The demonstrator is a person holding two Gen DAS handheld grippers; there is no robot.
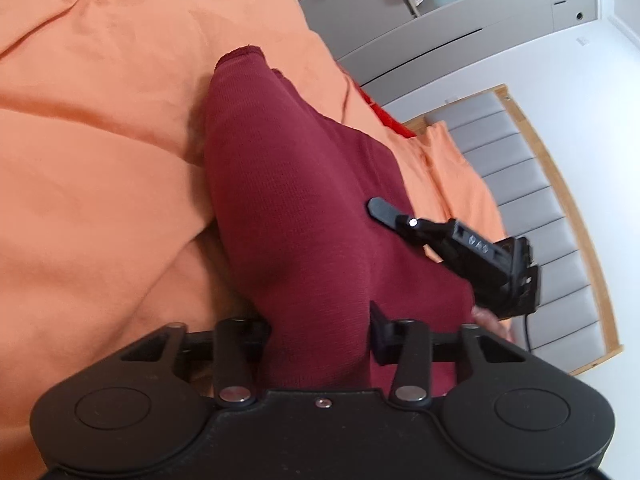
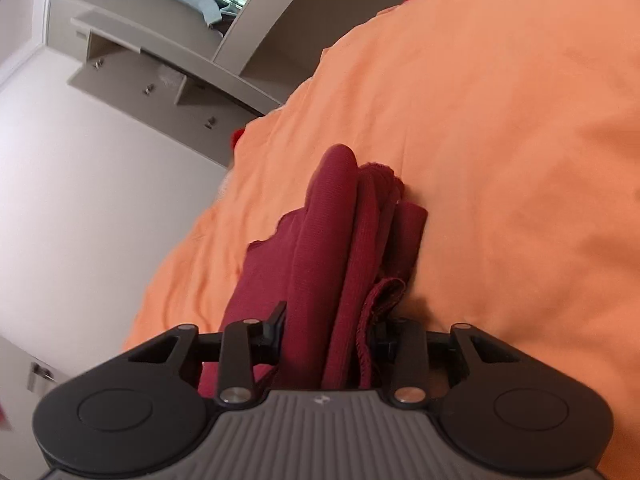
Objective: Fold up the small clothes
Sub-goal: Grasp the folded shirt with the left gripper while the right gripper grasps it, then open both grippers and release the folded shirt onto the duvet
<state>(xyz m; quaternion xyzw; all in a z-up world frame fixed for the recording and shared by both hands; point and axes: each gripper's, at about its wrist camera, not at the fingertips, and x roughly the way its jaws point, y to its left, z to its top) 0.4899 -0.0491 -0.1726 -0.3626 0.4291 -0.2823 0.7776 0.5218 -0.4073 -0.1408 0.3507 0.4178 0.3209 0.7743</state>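
Note:
A dark red knit garment (image 1: 288, 208) lies folded into a thick bundle on the orange bedspread (image 1: 100, 140). In the left wrist view my left gripper (image 1: 320, 340) is shut on the near end of the bundle, the cloth bulging out between its two fingers. My right gripper (image 1: 460, 248) shows at the right edge of the garment, one black finger lying over the cloth. The right wrist view shows the right gripper (image 2: 328, 340) shut on several stacked folds of the red garment (image 2: 344, 232), with a frayed hem hanging by the right finger (image 2: 384, 344).
The orange bedspread (image 2: 500, 120) fills most of both views. A grey padded headboard with a wooden frame (image 1: 532, 208) stands at the right. White walls, a grey wardrobe (image 1: 500, 20) and a shelf with hooks (image 2: 160, 76) lie beyond the bed's edge.

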